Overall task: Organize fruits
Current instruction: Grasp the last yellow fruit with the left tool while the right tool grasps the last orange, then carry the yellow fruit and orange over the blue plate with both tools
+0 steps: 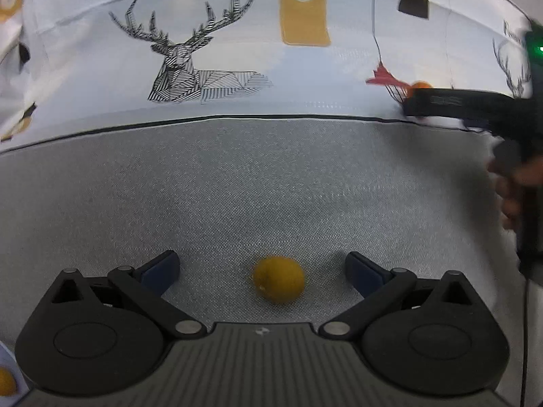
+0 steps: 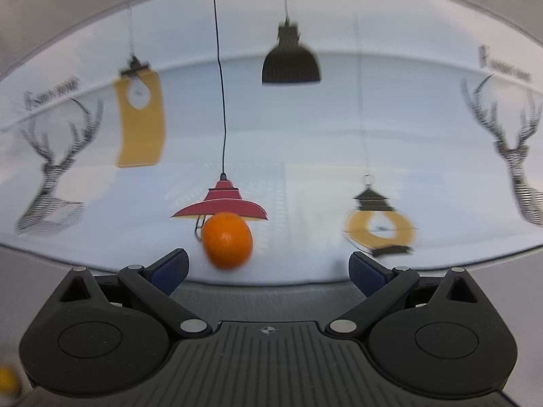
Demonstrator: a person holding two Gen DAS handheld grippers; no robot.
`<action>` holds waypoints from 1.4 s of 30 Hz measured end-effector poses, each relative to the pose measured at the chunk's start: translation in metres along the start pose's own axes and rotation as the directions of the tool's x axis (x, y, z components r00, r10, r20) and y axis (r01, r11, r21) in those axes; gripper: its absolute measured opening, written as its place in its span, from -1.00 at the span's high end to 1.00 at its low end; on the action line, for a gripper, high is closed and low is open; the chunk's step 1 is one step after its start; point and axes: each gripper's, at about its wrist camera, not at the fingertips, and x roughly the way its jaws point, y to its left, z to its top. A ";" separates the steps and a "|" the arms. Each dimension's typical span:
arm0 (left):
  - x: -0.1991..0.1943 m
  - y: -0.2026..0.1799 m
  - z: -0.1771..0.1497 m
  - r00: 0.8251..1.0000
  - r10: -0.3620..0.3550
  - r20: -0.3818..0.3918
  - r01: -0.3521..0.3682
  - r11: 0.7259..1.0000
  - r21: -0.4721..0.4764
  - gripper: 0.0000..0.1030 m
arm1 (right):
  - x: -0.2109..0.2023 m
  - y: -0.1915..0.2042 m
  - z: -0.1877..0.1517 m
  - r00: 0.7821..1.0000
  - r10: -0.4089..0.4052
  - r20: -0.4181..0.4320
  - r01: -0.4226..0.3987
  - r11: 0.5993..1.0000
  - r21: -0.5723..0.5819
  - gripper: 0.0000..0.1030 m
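A yellow lemon [image 1: 278,279] lies on the grey mat between the spread fingers of my left gripper [image 1: 262,269], which is open and not touching it. An orange [image 2: 227,240] rests on the white printed cloth just ahead of my right gripper [image 2: 269,269], slightly left of its centre; that gripper is open too, fingers wide apart. In the left wrist view the right gripper's black body [image 1: 475,108] reaches in from the right, with the orange [image 1: 420,86] peeking behind it and a hand [image 1: 519,190] holding the handle.
A white cloth [image 1: 305,78] printed with deer, lamps and lettering covers the far surface beyond the grey mat [image 1: 271,186]. Another yellow fruit [image 1: 6,381] shows at the lower left edge on something white, and a yellow blur [image 2: 6,381] sits at the lower left of the right wrist view.
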 end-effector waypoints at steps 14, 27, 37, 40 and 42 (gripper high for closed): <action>-0.054 -0.004 -0.022 0.992 -0.063 0.107 0.056 0.996 0.072 0.39 | -0.051 0.016 -0.023 0.996 0.009 0.090 -0.001 0.995 -0.098 0.35; -0.097 -0.022 -0.078 0.994 -0.073 0.077 0.061 0.987 0.150 0.39 | -0.175 0.017 -0.109 1.000 0.002 0.018 -0.001 0.997 -0.075 0.34; -0.082 -0.023 -0.108 0.999 -0.018 0.043 0.008 0.978 0.209 0.09 | -0.180 0.010 -0.151 0.998 -0.036 -0.054 0.038 0.999 0.028 0.34; -0.083 -0.019 -0.106 0.999 -0.043 0.026 0.037 0.982 0.188 0.34 | -0.181 0.010 -0.151 0.998 -0.037 -0.052 0.038 0.999 0.020 0.34; -0.087 -0.020 -0.105 0.999 -0.048 0.020 0.043 0.981 0.189 0.41 | -0.180 0.009 -0.148 0.998 -0.037 -0.052 0.038 0.999 0.028 0.34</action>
